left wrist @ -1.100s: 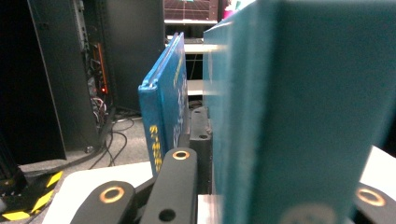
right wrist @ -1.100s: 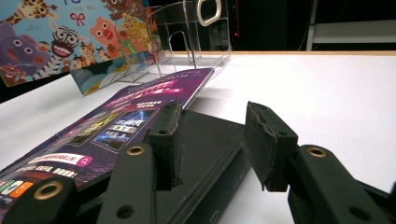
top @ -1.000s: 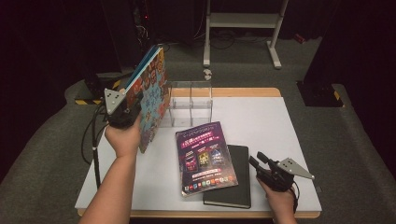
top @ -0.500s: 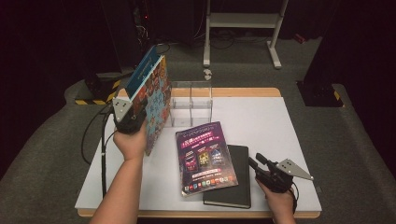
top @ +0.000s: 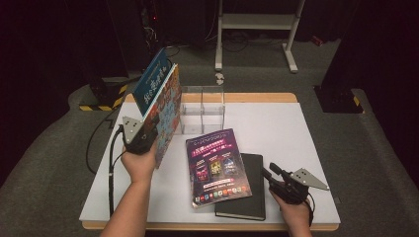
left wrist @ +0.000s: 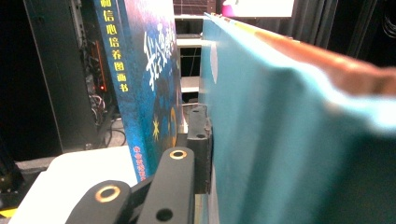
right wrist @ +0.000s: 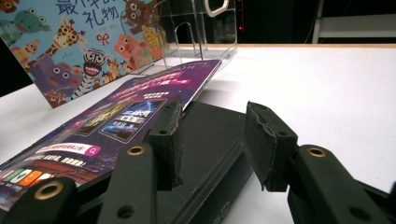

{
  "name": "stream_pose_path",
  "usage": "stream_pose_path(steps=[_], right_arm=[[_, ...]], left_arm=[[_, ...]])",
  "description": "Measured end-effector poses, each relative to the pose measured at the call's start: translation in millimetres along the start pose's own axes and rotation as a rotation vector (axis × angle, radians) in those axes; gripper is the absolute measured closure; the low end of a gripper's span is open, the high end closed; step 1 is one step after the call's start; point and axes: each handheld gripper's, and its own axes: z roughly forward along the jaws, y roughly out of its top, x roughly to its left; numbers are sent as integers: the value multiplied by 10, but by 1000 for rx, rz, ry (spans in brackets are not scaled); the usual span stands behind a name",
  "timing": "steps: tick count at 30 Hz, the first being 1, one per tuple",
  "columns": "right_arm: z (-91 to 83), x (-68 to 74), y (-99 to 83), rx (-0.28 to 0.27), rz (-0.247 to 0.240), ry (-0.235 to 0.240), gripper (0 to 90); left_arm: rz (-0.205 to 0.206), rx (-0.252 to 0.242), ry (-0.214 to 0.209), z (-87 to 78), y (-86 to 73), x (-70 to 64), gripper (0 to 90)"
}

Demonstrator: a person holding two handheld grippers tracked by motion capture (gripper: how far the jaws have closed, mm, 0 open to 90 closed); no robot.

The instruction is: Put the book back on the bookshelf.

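Observation:
My left gripper [top: 147, 134] is held above the table's left side, shut on a colourful animal picture book [top: 166, 111] that stands upright and tilted. In the left gripper view one pad [left wrist: 200, 140] presses on its teal cover [left wrist: 289, 140]. A blue book [top: 153, 79] with a lettered spine [left wrist: 140, 70] rises close beside it; I cannot tell whether it is gripped too. My right gripper [top: 270, 174] rests low at the front right, open [right wrist: 215, 140], its jaws on either side of the right edge of a black notebook [top: 253, 197] [right wrist: 210, 123]. A purple magazine [top: 217, 165] [right wrist: 116, 112] lies partly on the notebook.
A clear acrylic rack [top: 202, 111] [right wrist: 187, 28] stands at the back middle of the white table [top: 281, 128]. The left gripper's cable [top: 111, 163] hangs off the left edge. A metal stand [top: 257, 29] is on the floor behind.
The left gripper has shifted a little to the right and toward the person, carrying the book. The right gripper has stayed where it was.

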Motion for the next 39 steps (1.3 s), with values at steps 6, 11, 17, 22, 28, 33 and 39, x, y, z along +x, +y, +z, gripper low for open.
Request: stream_pose_path(steps=[6,11,17,22,28,33,39], right_arm=[[27,16,-16,18,-4,1,561],[33,21,-17,21,-7,3,561],[26,26,-15,17,-8,5,561],[22,9,-10,11,11,7,561],[-4,-20,-10,-4,29,23,561],[-8,-31,-5,-4,26,19,561],[-9,0,-6,2,11,17,561]], left_arm=[[-20,21,-40,7,20,47,766],[-25,37,-48,10,47,76,756],[-27,40,-50,9,89,76,752],[-48,57,3,3,102,48,760],[-56,26,34,10,92,-30,771],[-56,13,23,26,100,-27,767],[-8,28,-26,25,146,36,750]])
